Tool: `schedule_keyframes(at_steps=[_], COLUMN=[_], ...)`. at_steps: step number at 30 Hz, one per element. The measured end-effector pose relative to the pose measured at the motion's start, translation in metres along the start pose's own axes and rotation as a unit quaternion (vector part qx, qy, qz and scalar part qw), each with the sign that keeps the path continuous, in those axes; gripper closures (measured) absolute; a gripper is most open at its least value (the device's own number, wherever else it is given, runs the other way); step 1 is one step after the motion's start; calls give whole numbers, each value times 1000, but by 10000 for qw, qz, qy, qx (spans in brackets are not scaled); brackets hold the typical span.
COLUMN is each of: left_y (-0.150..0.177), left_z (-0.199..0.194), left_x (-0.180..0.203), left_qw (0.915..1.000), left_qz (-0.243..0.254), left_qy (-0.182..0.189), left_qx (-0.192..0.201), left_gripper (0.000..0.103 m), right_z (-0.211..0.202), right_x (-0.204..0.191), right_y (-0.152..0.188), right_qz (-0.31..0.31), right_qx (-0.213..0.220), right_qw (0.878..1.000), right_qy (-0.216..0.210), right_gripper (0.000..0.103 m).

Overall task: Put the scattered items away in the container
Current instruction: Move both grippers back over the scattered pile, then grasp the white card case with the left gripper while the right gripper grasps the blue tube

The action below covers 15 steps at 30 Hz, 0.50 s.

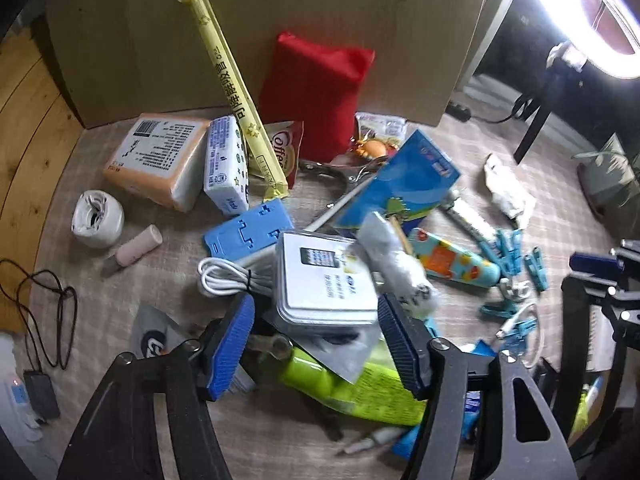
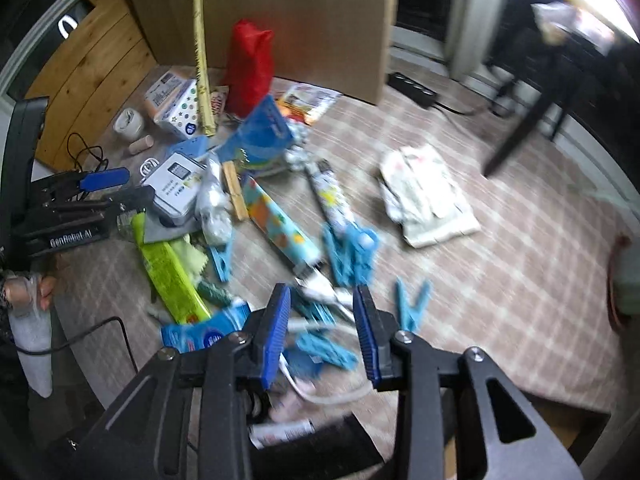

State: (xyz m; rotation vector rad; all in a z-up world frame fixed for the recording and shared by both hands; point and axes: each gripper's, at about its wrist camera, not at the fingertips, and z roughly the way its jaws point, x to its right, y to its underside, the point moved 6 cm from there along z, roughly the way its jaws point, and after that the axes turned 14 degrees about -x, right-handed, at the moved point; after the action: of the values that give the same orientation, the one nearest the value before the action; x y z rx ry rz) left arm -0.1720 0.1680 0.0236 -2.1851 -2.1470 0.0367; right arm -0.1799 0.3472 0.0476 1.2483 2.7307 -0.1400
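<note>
Clutter [image 1: 320, 216] before cardboard box [image 1: 280, 20]; clothespins [image 2: 352, 252] blurred.

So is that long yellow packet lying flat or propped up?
Propped up. The long yellow packet slants with its top against the cardboard box and its foot among the tissue packs on the floor.

My blue pads [image 1: 236, 344] over a lime-green packet [image 1: 360, 392], red pouch [image 1: 316, 92] behind, pale checked rug [image 2: 500, 280], light-blue pegs [image 2: 412, 304].
</note>
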Motion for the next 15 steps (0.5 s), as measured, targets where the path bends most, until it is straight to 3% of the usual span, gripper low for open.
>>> schedule_keyframes(at_steps=[4,6,15], left_y=[-9,-13,-22], left_z=[11,16,42], left_x=[3,6,11], left_qw=[9997,9988,9958], left_qz=[173,335,642], left_qy=[-137,-297,-506], left_qx=[-141,-177,-411], left_gripper=[34,28,27], right_z=[16,25,60], right_x=[-15,-20,-28], right_y=[-21,-30,-58], right_qz=[-220,-293,-557], right_qx=[-188,-258,-558], right_qw=[9996,9992,9967], right_qy=[-33,62,197], right_gripper=[69,61,61])
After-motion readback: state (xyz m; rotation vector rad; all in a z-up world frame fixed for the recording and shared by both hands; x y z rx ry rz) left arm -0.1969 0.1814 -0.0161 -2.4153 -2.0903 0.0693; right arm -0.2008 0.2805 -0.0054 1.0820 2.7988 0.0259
